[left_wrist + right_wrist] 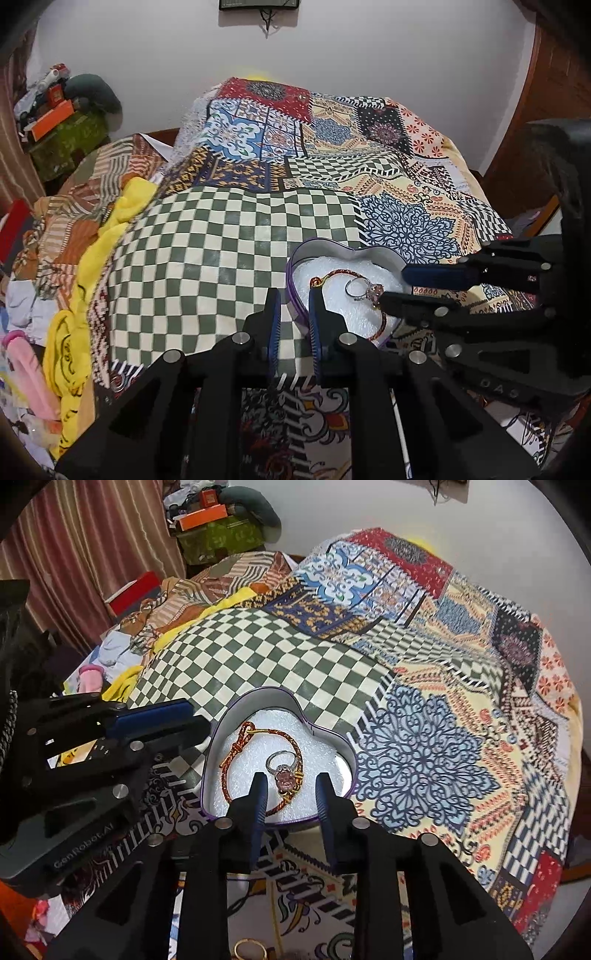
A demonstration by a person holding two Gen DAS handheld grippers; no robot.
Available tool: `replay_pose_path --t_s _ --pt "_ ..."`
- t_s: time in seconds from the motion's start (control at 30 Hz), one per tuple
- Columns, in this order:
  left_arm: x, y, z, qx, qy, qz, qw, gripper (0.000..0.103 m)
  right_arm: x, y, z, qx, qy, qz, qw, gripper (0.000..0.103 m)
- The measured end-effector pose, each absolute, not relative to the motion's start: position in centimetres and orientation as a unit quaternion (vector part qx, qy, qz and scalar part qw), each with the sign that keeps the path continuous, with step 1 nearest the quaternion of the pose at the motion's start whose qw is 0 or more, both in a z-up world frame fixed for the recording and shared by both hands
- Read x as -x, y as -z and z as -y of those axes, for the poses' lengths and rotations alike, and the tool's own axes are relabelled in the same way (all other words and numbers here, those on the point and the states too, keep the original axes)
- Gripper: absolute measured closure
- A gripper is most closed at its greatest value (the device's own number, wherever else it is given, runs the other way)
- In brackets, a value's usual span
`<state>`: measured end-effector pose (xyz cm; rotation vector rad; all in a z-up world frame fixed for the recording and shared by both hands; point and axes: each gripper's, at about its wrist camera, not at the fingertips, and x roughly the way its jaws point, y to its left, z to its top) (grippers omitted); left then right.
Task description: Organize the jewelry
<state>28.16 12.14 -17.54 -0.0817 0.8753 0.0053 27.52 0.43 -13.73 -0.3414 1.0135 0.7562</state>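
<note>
Right claw [290, 794]: fingers stood apart, empty, straddling the near rim above the ring.
Left claw [294, 308]: narrowly parted, astride the tin's left wall; whether it pinched the wall could not be told.
Tin: heart-shaped purple-rimmed metal tin [236, 709] sat on the patchwork bedspread [424, 746].
Jewelry: silver ring with pink stone [283, 771] lay on white foam, overlapping the orange-red cord bracelet [236, 751].
Room: open bedspread beyond the tin.

L gripper [294, 295] fingers apart, R gripper [290, 781] fingers apart, both empty
</note>
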Motion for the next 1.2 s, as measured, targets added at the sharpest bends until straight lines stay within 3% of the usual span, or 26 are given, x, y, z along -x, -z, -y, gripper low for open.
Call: replay_pose_path --t_s 0.17,0.27,0.43,0.87,1.2 --pt "-26.5 16.2 -11.7 0.034 -0.009 -0.411 0.911 0.063 -26.4 11.9 0.7 0.15 -0.342 -0.454 0.809 0.078" --pt "-25.3 15.4 -11.3 0.033 -0.008 -0.403 0.914 0.062 -25.3 10.6 1.6 0.149 -0.335 -0.439 0.821 0.077" --pt "-23.6 14.0 -10.7 0.036 -0.007 -0.393 0.919 0.062 -23.3 8.4 3.5 0.133 -0.322 -0.404 0.846 0.055" --pt "-19.0 11.4 -8.4 0.035 0.011 -0.375 0.926 0.06 -18.4 5.4 7.4 0.104 -0.297 -0.354 0.881 0.055" --pt "-17.4 12.1 -5.2 0.002 0.039 -0.387 0.921 0.056 -16.7 6.5 10.6 0.089 -0.277 -0.356 0.888 0.055"
